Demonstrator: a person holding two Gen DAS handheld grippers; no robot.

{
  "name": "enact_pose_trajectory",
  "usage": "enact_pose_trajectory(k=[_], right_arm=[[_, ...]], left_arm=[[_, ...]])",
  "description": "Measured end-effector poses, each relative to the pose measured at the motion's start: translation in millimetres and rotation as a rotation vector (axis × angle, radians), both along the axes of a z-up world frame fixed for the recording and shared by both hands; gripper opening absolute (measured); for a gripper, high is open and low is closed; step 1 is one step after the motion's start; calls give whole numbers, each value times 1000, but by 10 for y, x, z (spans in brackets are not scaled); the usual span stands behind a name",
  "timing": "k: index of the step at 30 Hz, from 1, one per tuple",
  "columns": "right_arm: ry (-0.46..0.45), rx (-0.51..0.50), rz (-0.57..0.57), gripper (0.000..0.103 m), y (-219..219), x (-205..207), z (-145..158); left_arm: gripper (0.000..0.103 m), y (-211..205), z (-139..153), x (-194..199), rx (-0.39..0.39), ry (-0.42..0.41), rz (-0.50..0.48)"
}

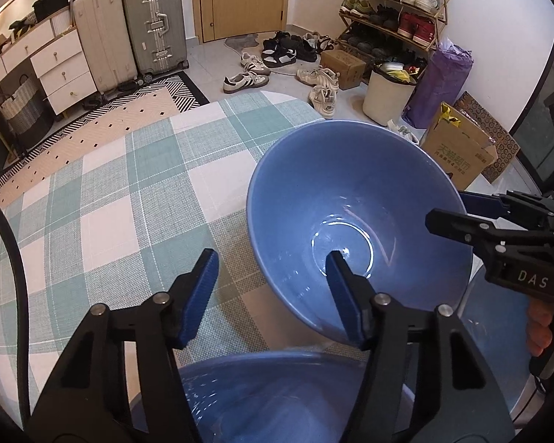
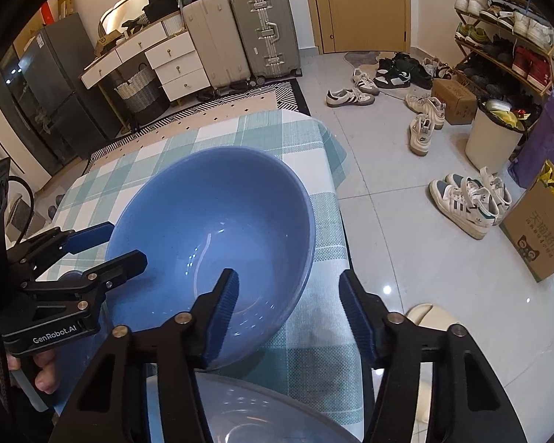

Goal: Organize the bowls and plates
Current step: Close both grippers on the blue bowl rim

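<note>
Straddling the blue bowl (image 1: 354, 199) from both sides: left tongs (image 1: 273, 295) half-open over its left rim, right tongs (image 2: 288, 310) half-open over its right rim, pads not clamped. Bowl sits on the checked surface (image 1: 129, 184), equally near both.

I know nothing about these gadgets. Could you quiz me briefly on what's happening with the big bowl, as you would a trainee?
1. True or false: the tablecloth under the large blue bowl is checked.
2. How do the fingers of the left gripper and the right gripper stand at the bowl's rim? A) all inside; B) on each gripper, one inside and one outside; C) all outside.
3. Fill in: the inside of the bowl is ____.
Key: 1 true; 2 B; 3 empty.
</note>
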State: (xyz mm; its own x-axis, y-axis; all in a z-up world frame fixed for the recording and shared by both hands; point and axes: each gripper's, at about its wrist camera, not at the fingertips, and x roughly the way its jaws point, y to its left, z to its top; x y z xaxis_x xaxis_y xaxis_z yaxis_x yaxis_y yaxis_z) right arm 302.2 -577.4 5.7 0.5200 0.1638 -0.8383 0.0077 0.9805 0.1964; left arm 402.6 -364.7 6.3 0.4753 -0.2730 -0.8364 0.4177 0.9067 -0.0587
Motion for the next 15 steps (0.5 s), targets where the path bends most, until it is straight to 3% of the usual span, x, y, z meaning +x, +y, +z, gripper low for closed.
enact_pose_trajectory(k=[4, 6, 8, 15], right_arm=[[-6, 2, 4, 27, 9, 13, 8], [-8, 5, 5, 26, 8, 22, 7], [-8, 6, 9, 24, 12, 17, 11], [-14, -16, 8, 18, 11, -18, 21]], left_arm=[[46, -34, -4, -8, -3, 5, -10], [32, -49, -11, -15, -3, 14, -18], [25, -66, -12, -26, 2, 13, -25], [20, -69, 2, -46, 18, -12, -20]])
